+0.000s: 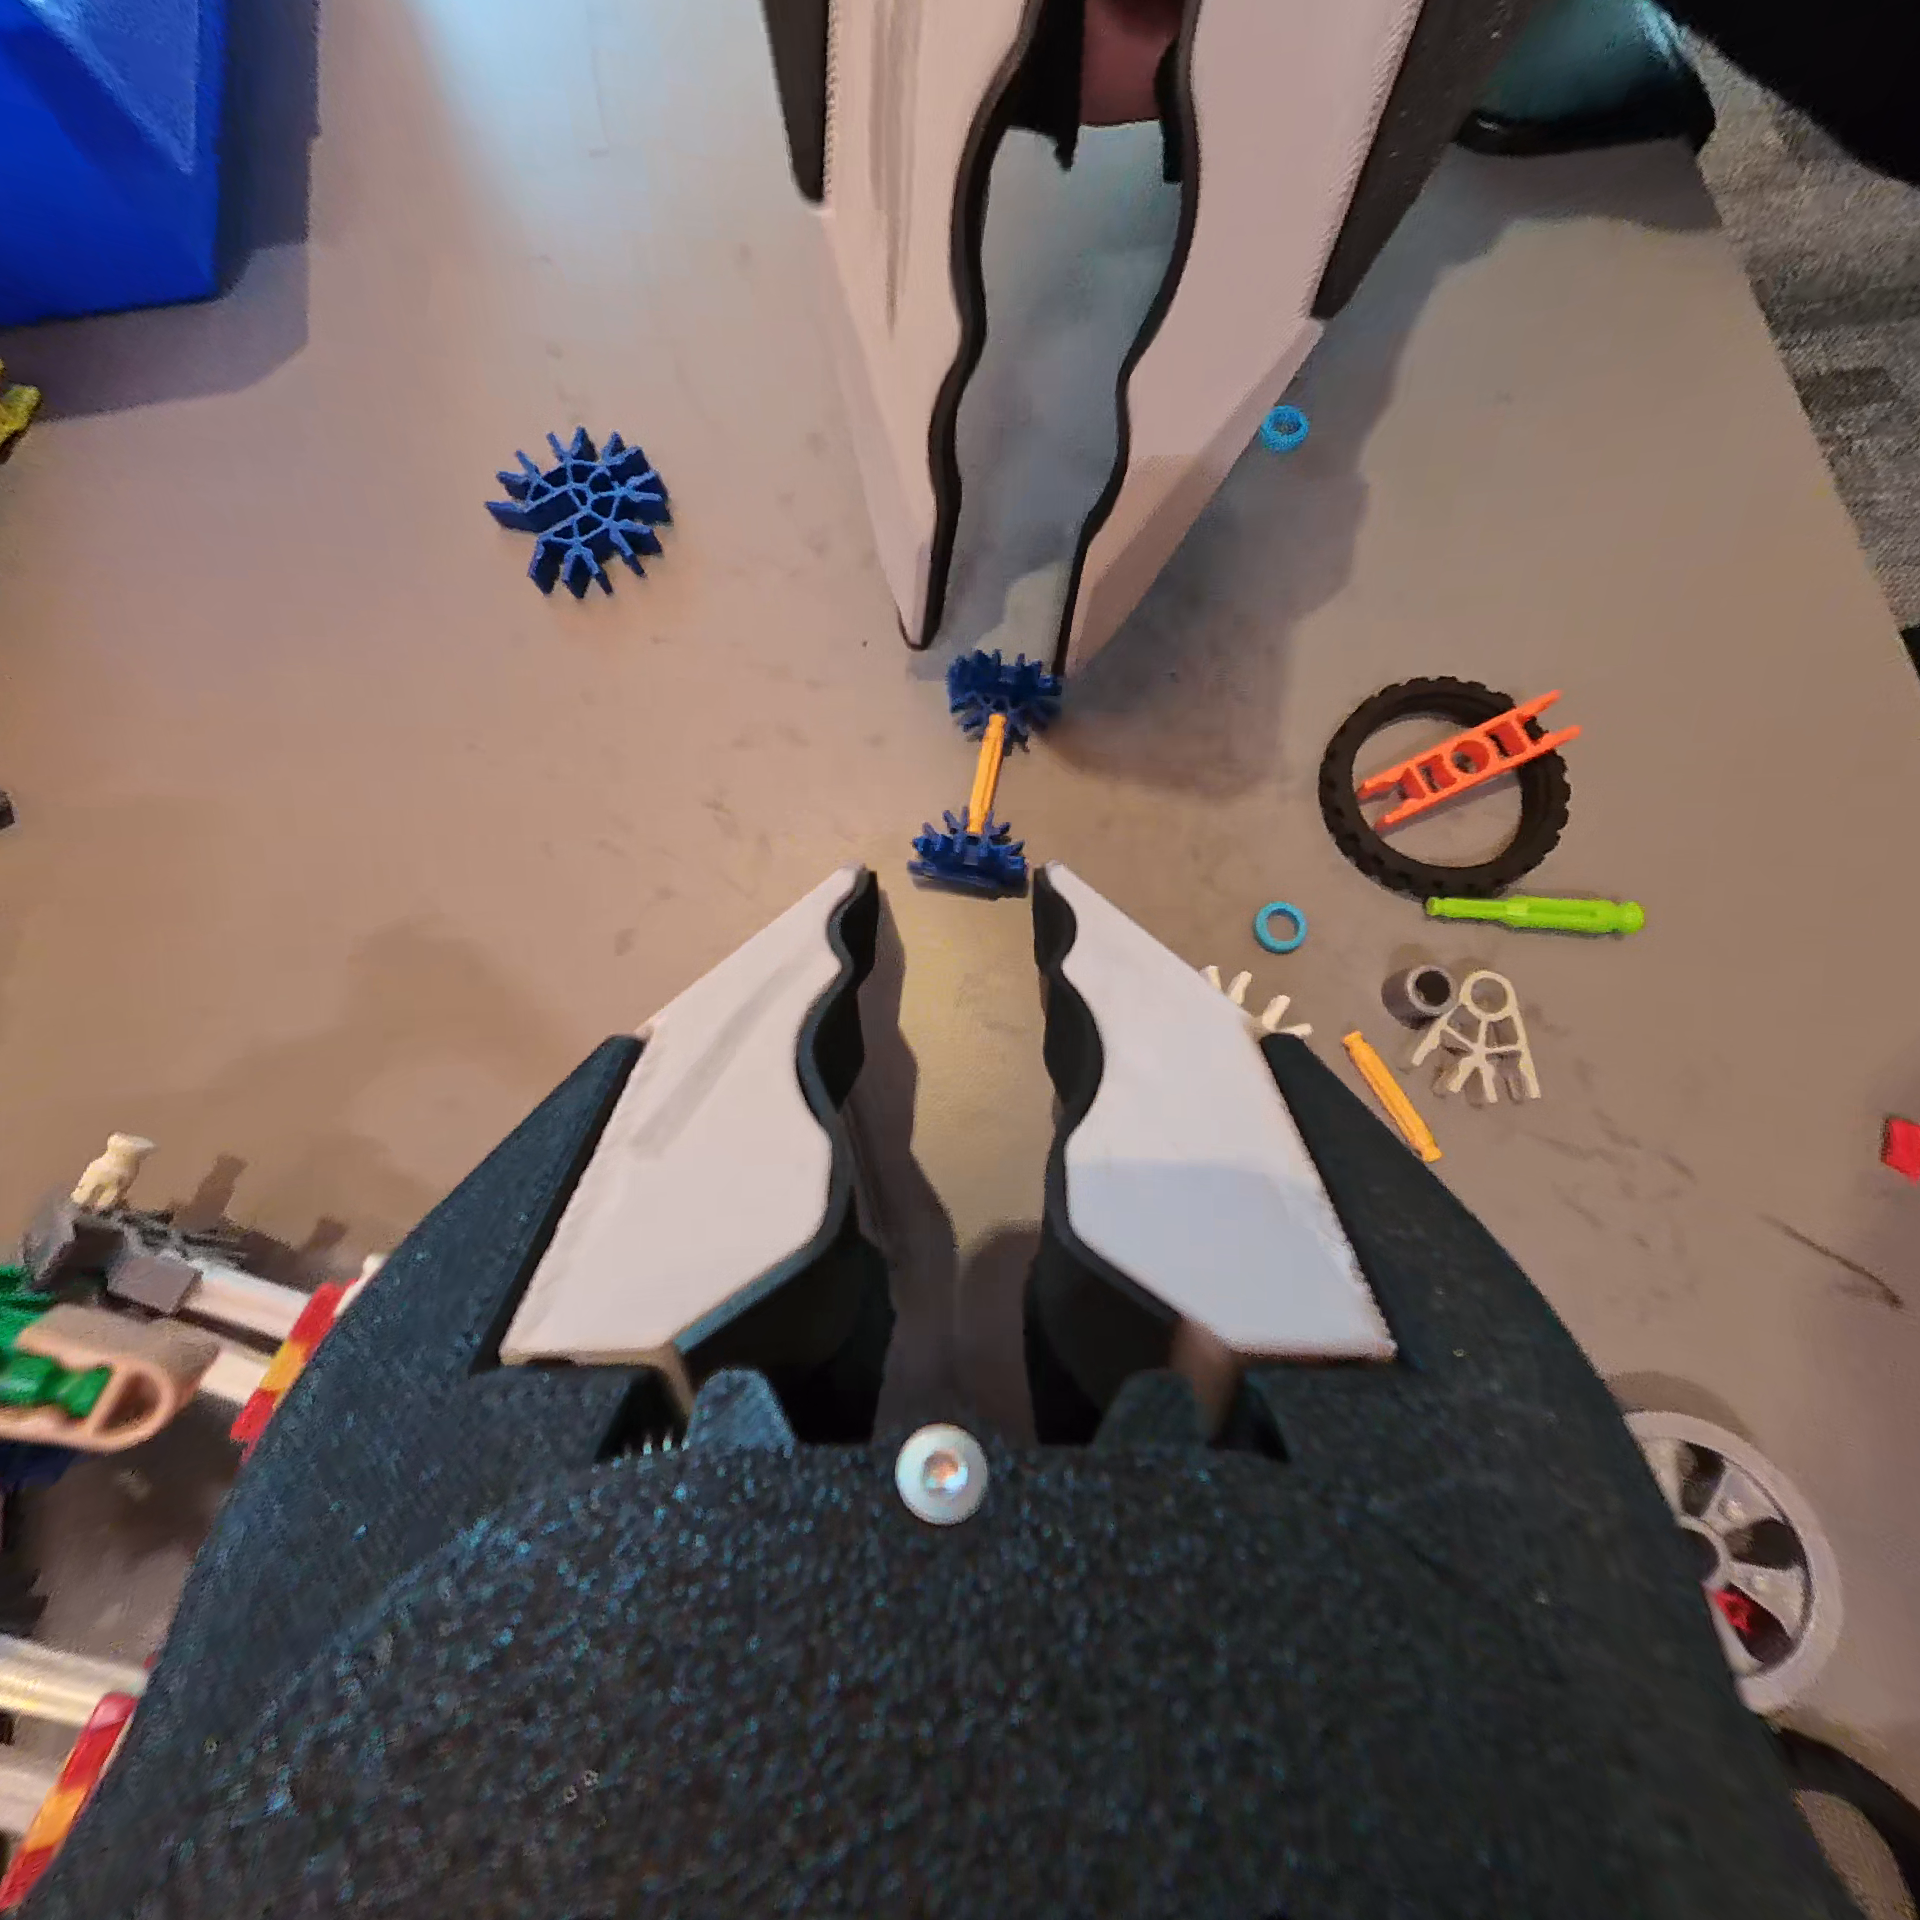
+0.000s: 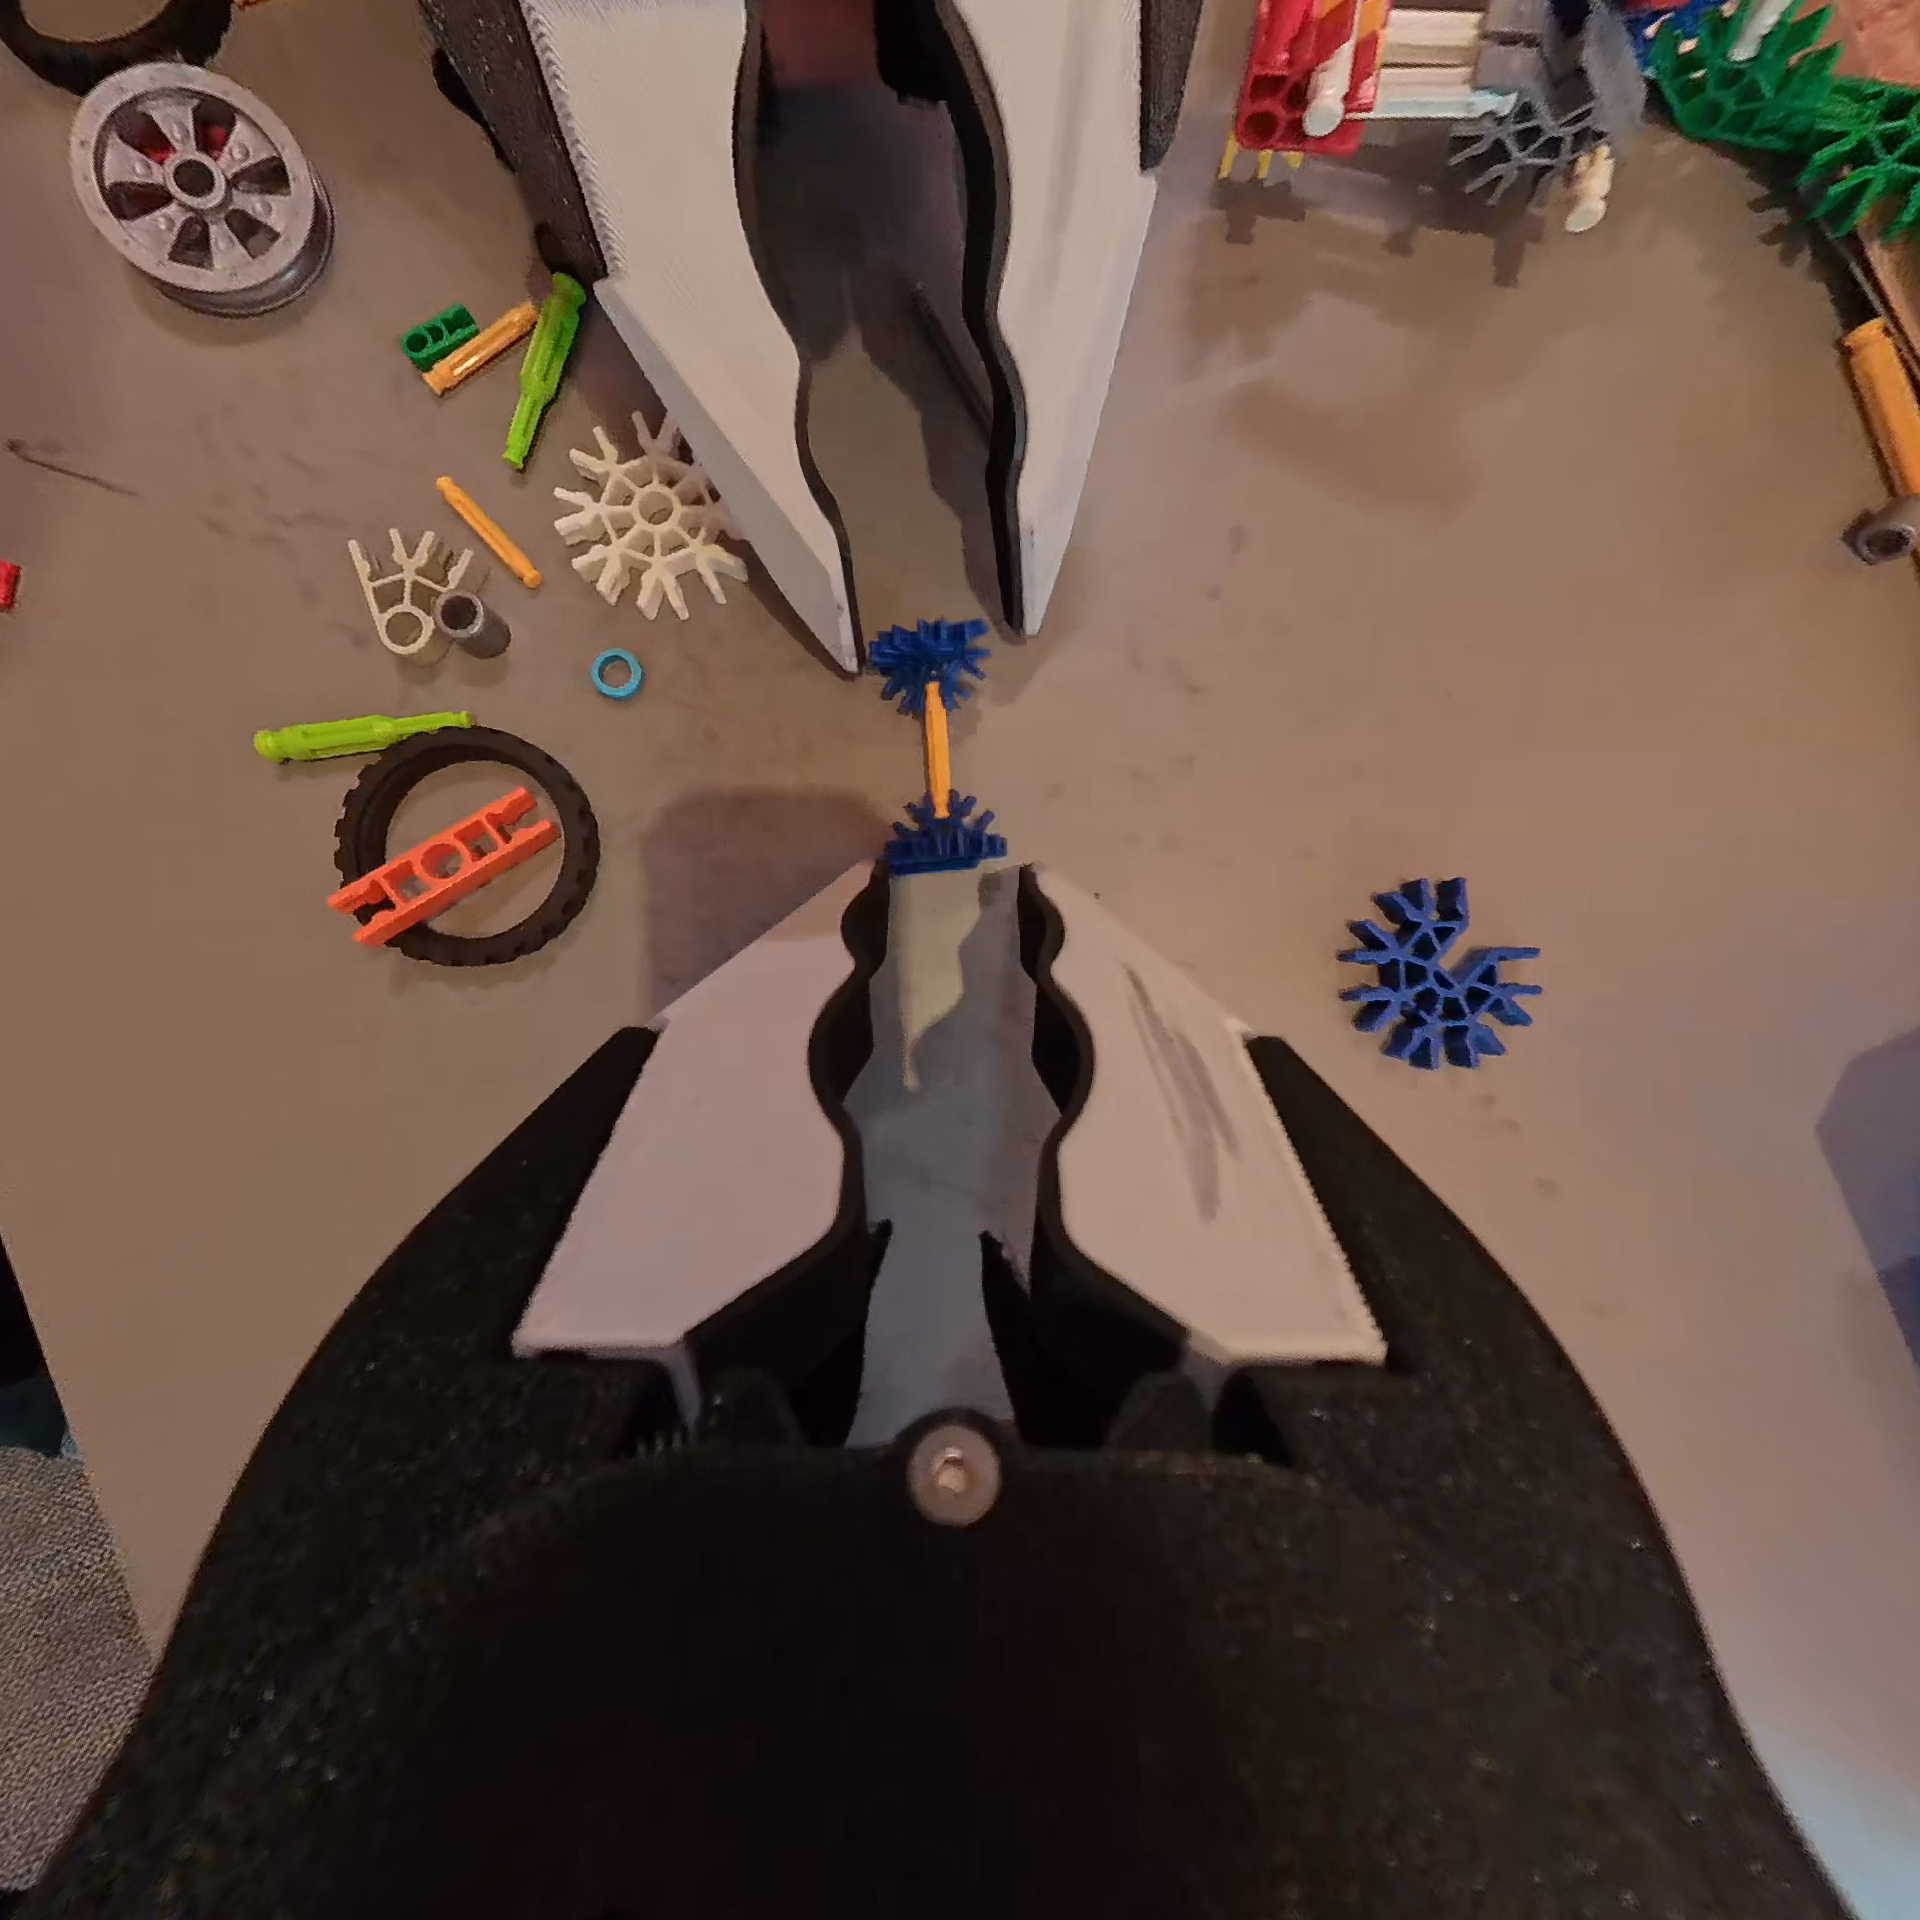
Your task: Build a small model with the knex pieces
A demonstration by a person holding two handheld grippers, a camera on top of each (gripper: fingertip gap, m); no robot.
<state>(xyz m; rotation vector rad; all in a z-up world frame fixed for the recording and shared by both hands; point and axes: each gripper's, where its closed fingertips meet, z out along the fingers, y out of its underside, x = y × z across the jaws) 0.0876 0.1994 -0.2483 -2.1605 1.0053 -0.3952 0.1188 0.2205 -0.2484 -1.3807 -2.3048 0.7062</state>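
Left gripper [image 1: 954, 878]: jaws parted, holding nothing, tips just short of the near blue plastic snowflake connector [image 1: 968, 854]. A short yellow plastic rod [image 1: 986, 774] joins that to a second blue connector [image 1: 1004, 694]. Right gripper [image 2: 951, 878]: parted, empty, opposite end. Bare grey tabletop [image 1: 416, 831] lies left; a black rubber tyre ring [image 1: 1444, 790] right.

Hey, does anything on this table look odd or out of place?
Nothing looks broken or spilled. One oddity: an orange connector lies propped across a loose black tyre, one end inside the ring and the other over its edge. The tyre's likely hub, a grey wheel, sits apart near the table edge. Other parts are just scattered.
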